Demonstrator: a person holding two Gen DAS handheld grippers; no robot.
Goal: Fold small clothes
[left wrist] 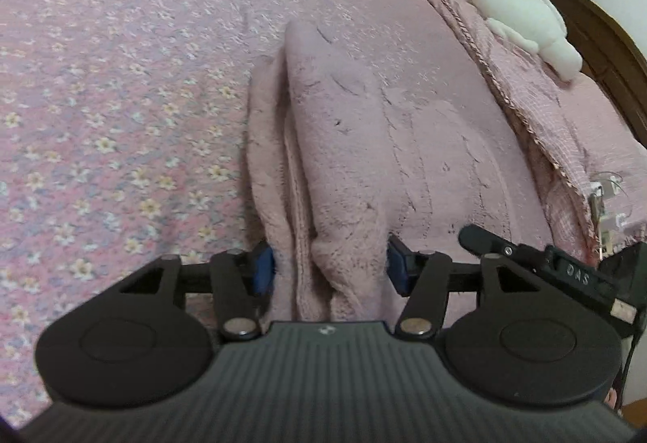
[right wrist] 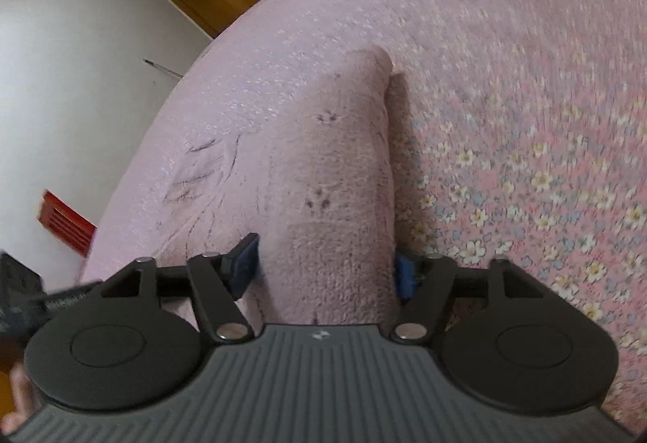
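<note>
We are partway through a fold: a fuzzy pink garment (left wrist: pixel 364 143) lies doubled over on the bed (left wrist: pixel 101 79), and both tools are at its near edge. In the left wrist view the left gripper (left wrist: pixel 329 269) straddles a bunched fold of the cloth; its blue fingers (left wrist: pixel 263 269) stand partly open, touching the pile on both sides, though we cannot tell whether they really pinch it. In the right wrist view the right gripper (right wrist: pixel 327 271) stands wider, and the garment's edge (right wrist: pixel 339 176) passes between its fingers with a clear gap on the left side, so we judge it not gripped.

Next, we think, comes either a fresh grip on the corners or a pull clear, then smoothing the fold.

No containers are in sight. A white plush toy (left wrist: pixel 517 10) lies at the bed's far side.
</note>
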